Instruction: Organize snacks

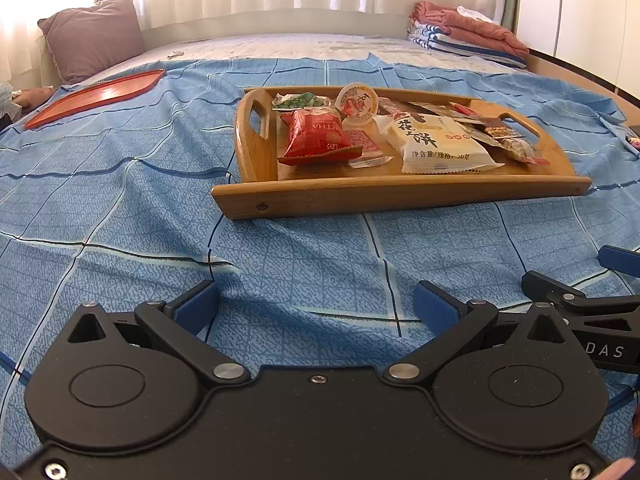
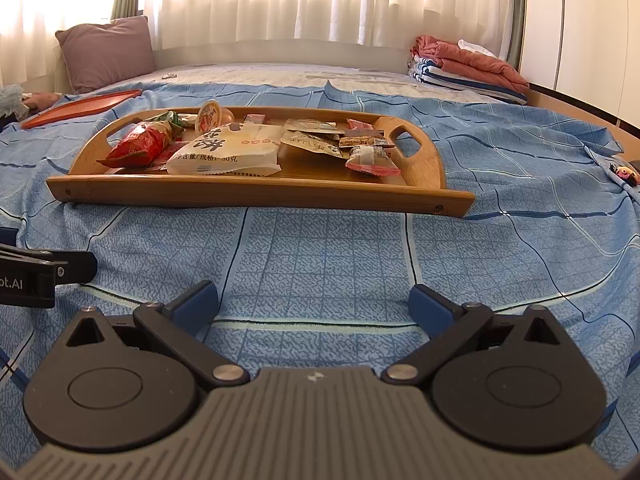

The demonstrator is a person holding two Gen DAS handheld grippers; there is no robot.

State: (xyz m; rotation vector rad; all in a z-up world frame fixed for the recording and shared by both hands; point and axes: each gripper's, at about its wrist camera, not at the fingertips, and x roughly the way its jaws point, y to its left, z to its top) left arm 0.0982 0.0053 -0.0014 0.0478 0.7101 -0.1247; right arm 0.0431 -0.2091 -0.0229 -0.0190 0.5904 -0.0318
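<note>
Blue checked bedsheet [image 1: 120,208] covers the bed, white curtains behind. Rectangular bamboo tray with cut-out handles [image 1: 400,194] sits on it, holding a red crinkled snack bag [image 1: 314,136], a white biscuit packet [image 1: 436,142] and smaller wrappers. Left gripper [image 1: 316,304] and right gripper [image 2: 314,306] hover near the tray, both spread wide, grasping nothing.

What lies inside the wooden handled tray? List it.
Wooden handled tray: red snack bag, white biscuit packet, round jelly cup, green packet, small wrappers. Items beneath stay hidden.

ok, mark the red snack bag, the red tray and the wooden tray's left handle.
Red foil snack bag [image 1: 316,136], left wrist view, bag centre.
Flat red plastic tray [image 1: 96,94], left wrist view, bare middle.
Wooden serving tray [image 1: 246,120], left wrist view, left handle.
</note>
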